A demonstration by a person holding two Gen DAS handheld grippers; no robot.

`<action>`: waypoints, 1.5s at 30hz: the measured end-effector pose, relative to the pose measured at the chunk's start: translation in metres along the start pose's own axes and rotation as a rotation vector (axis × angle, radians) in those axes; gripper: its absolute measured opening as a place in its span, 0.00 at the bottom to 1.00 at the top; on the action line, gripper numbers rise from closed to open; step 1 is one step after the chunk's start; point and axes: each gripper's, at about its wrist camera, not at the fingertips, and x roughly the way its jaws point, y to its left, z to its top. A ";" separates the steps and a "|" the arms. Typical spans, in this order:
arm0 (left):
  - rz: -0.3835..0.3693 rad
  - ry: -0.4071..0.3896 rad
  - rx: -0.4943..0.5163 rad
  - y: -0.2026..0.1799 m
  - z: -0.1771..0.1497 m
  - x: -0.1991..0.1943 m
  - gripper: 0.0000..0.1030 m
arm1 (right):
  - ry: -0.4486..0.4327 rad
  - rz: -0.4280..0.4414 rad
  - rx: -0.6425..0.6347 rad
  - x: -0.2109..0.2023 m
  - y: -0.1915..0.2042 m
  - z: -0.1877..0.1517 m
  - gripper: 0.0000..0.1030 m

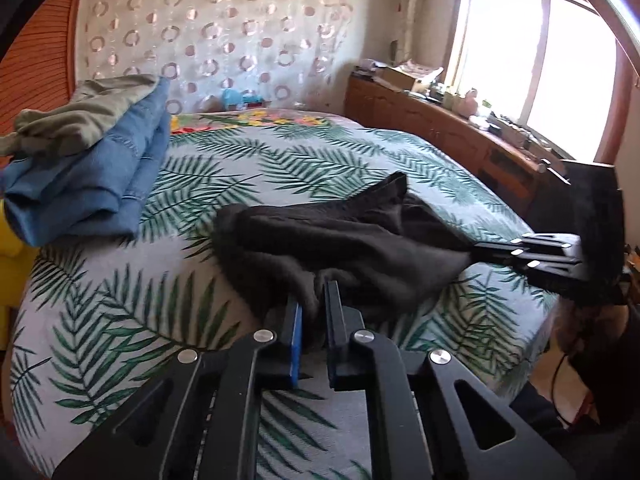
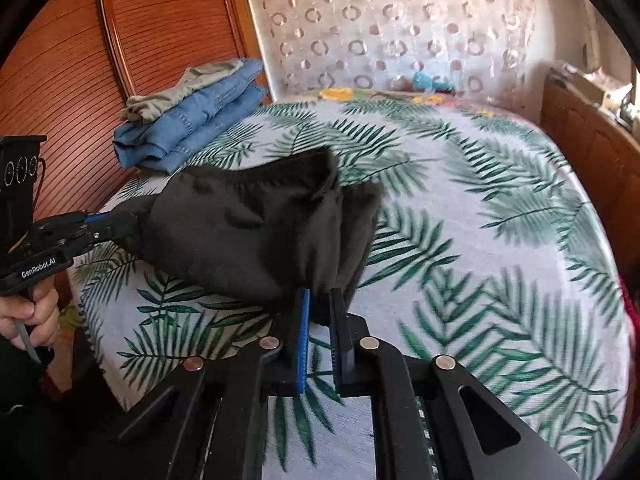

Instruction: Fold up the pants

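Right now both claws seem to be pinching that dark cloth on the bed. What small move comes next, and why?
Probably lift and draw apart: the left gripper and right gripper each pinch an edge of the black pants, which lie bunched on the bedspread.

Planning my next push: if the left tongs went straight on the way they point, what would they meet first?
The black pants that the left tongs already pinch; the bunched cloth lies directly ahead. Beyond it comes the leaf-print bedspread, though depth is hard to judge.

A bed (image 1: 360, 152) in a palm-leaf sheet carried dark pants (image 1: 340, 240) near, folded blue jeans (image 1: 100, 176) far left.
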 end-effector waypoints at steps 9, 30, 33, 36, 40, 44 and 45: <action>0.009 0.021 -0.015 0.004 -0.007 0.003 0.10 | -0.030 -0.041 0.050 -0.021 -0.015 -0.004 0.02; 0.025 0.060 -0.013 0.006 -0.011 0.010 0.10 | 0.034 -0.020 0.012 0.000 -0.007 -0.009 0.21; 0.026 0.060 -0.016 0.007 -0.011 0.011 0.10 | 0.024 -0.011 0.004 0.004 -0.005 -0.008 0.21; 0.025 0.060 -0.014 0.007 -0.010 0.011 0.10 | 0.022 0.027 0.017 0.006 -0.007 -0.008 0.09; 0.024 0.054 -0.013 0.007 -0.011 0.008 0.10 | -0.026 -0.030 0.013 -0.007 -0.009 -0.011 0.01; 0.019 0.058 -0.018 0.008 -0.013 0.008 0.10 | -0.019 -0.032 0.028 -0.011 -0.012 -0.014 0.00; 0.018 0.059 -0.018 0.008 -0.013 0.008 0.10 | -0.017 -0.028 0.030 -0.011 -0.012 -0.016 0.00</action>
